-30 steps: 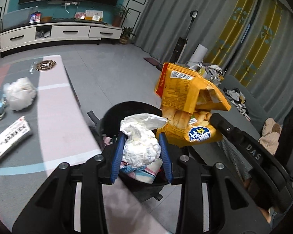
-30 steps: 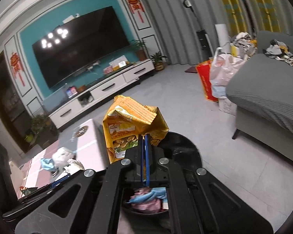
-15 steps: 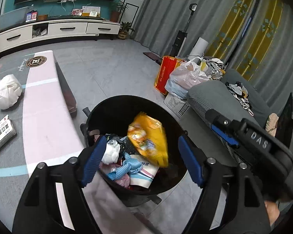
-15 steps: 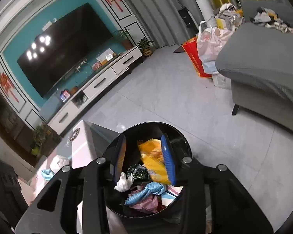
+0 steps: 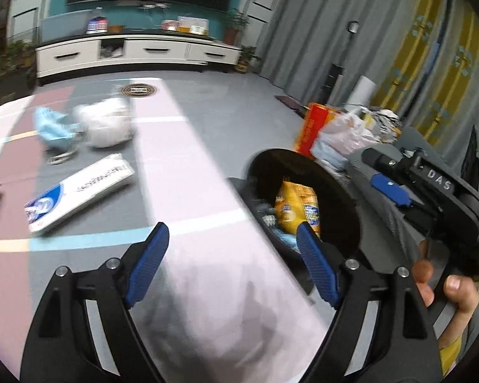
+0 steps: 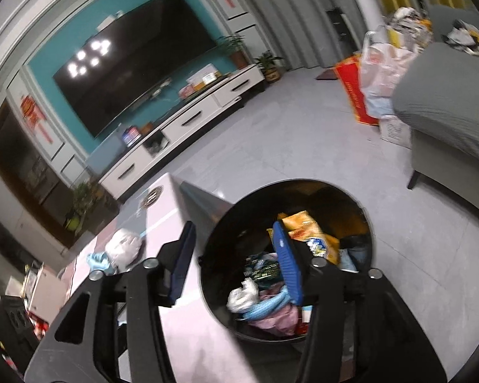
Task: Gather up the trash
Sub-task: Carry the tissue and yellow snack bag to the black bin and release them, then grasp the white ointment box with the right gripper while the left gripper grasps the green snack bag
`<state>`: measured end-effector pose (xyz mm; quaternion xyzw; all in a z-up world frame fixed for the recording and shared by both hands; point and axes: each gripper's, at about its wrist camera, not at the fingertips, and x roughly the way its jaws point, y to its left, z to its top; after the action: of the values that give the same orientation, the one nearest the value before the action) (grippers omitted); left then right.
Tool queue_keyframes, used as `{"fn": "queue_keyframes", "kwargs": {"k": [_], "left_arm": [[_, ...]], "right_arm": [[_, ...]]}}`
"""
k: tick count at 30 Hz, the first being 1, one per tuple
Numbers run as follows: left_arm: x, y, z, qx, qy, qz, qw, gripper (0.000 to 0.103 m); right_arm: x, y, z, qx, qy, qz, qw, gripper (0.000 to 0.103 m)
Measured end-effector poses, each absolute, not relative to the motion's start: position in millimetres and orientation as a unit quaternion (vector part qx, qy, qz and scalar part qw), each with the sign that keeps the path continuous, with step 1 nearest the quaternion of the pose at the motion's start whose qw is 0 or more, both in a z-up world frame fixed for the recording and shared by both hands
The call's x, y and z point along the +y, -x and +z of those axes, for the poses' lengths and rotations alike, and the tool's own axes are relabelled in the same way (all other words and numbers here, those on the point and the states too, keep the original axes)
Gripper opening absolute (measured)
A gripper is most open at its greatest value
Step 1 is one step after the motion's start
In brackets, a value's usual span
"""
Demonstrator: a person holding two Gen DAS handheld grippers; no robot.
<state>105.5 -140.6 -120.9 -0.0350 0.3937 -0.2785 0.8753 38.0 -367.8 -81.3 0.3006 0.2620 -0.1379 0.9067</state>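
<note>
While both grippers angle downward, left gripper (image 5: 231, 260) & right gripper (image 6: 236, 255) jaws are opening, nothing between; one bin (image 6: 220, 239); three trash items on table (image 5: 182, 159).

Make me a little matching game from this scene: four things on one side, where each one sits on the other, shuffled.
Things:
1. yellow snack bag
2. white-and-blue flat box
3. red carton
4. television

Places:
A. on the teal wall
B. on the floor by the sofa
C. in the black bin
D. on the table

Pairs: 1-C, 2-D, 3-B, 4-A
</note>
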Motion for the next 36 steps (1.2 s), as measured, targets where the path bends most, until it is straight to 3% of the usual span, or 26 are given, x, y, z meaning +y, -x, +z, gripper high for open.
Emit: {"fn": "queue_keyframes", "kwargs": {"k": [7,21,36], "left_arm": [[-62,-110,-121,0.393,0.045,-0.217,0.892,0.084],[133,-134,-127,0.397,0.186,-0.067,0.897,0.084],[175,-121,-129,0.388,0.201,-0.039,0.899,0.084]], "right_arm": [[-314,-69,-80,0.282,-0.265,-0.083,0.918,0.068],[-189,-132,-99,0.353,-0.206,0.036,0.912,0.069],[-130,-173,-143,0.439,-0.272,0.017,0.856,0.069]]}}
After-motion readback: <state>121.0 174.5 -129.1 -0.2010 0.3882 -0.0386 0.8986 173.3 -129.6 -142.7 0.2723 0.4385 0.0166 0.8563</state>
